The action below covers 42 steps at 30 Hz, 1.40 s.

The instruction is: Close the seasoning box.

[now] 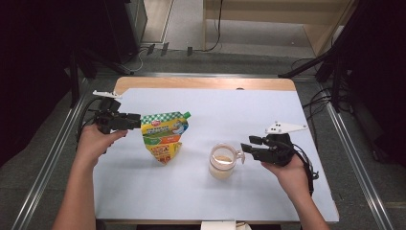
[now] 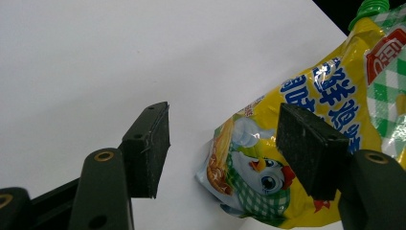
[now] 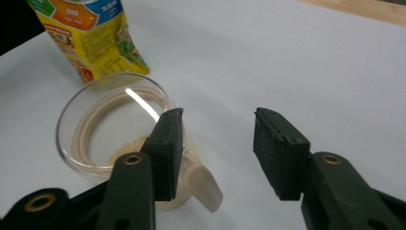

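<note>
Pouch (image 1: 164, 135) as landmark, standing upright on the white table (image 1: 249, 110), green cap (image 1: 187, 114) at the top corner on the mug side.

Left of pouch: left gripper (image 1: 136, 120) level with the upper edge, right at it. Jaws spread apart in the left gripper view, nothing between them; pouch (image 2: 306, 143) lying just beyond and to one side of the far pad, contact not clear.

Pouch itself — printed film, probably soft and slick, likely to buckle or fold if pinched mid-body. Appears part full, so likely light but floppy, weight settled low. Best hold judged to be the flat sealed top edge beside the cap, or the stiff spout under the cap; a squeeze on the belly risks pushing contents out once opened.

Right of pouch, near but apart: clear mug (image 1: 222, 161) with a pale handle (image 1: 238, 155), a thin layer of pale powder on the bottom. Looks rigid, possibly glass — smooth and breakable, steady while left flat on the table. Handle the natural place to take hold.

Farther right of pouch, just beyond the mug: right gripper (image 1: 245, 147), jaws wide open and empty. In the right gripper view, handle (image 3: 203, 182) sitting beside the left pad (image 3: 170, 148), not between the pads.
</note>
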Available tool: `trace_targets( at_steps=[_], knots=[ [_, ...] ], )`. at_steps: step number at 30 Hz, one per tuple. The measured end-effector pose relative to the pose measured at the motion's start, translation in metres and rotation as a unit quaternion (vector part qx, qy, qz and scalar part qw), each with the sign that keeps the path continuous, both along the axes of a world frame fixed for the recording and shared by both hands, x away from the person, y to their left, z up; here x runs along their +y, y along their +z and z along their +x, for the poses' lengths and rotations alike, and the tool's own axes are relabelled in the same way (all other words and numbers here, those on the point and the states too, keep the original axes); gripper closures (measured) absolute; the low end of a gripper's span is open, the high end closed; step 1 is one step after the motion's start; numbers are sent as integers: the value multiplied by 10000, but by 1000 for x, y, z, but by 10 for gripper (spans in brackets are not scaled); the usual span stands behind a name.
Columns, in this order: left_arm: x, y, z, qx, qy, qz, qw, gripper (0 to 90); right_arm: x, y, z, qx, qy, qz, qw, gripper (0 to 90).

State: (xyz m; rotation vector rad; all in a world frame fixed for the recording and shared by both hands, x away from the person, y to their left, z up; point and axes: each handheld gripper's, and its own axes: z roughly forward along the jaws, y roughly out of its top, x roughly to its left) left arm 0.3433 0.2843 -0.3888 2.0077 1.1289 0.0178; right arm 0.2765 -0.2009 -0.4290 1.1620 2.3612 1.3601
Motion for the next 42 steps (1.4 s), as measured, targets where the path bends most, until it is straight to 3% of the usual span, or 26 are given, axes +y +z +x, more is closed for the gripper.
trace_targets(
  at_steps=[12,18,27,30,39,42],
  knots=[
    [2,-1,1,19,41,-29,10000,367,-21,-14,9,-67,-226,212,9995,407],
    [1,-2,1,29,32,-14,10000,367,-34,-19,12,-143,-537,296,9980,335],
    [1,-4,2,66,22,-16,10000,363,-49,-31,18,-326,-894,71,9954,285],
    [0,-5,2,84,43,-12,10000,363,-53,-34,21,-266,-732,66,9969,210],
    [1,-11,3,84,43,47,9999,360,-50,-45,28,-144,-733,-64,9972,219],
    [1,-13,4,76,251,44,9996,331,-50,-48,30,-138,-770,-123,9969,220]
  ],
)
